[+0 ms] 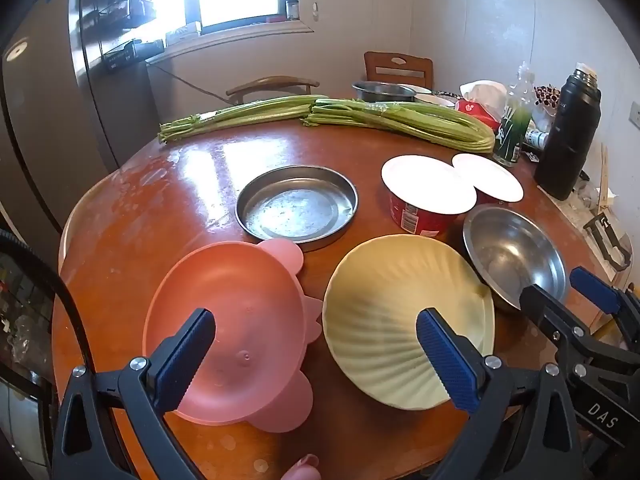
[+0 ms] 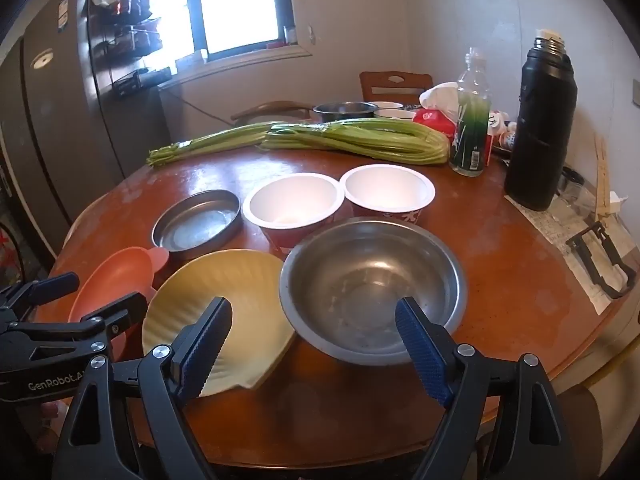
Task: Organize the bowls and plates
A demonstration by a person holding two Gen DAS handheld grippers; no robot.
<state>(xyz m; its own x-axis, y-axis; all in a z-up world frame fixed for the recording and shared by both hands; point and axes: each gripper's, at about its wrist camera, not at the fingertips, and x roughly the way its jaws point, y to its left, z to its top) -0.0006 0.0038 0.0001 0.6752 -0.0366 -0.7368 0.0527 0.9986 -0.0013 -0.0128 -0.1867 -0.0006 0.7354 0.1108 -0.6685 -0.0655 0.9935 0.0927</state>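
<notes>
On the round wooden table (image 1: 168, 184) lie a pink plastic plate (image 1: 232, 328), a cream shell-shaped plate (image 1: 396, 312), a flat steel dish (image 1: 296, 204), a steel bowl (image 2: 372, 288) and two red paper bowls (image 2: 294, 208) (image 2: 390, 192). My left gripper (image 1: 316, 356) hovers open above the gap between the pink plate and the cream plate, nothing between its fingers. My right gripper (image 2: 316, 348) stands open over the near edges of the cream plate (image 2: 224, 320) and the steel bowl, also holding nothing. Each gripper shows at the edge of the other's view.
Two bundles of celery (image 1: 400, 120) lie across the far half of the table. A black thermos (image 2: 540, 128), a glass bottle (image 2: 472, 128), a tissue pack and small bowls crowd the far right. A black clip (image 2: 604, 256) sits on paper at the right edge. Chairs and a fridge stand behind.
</notes>
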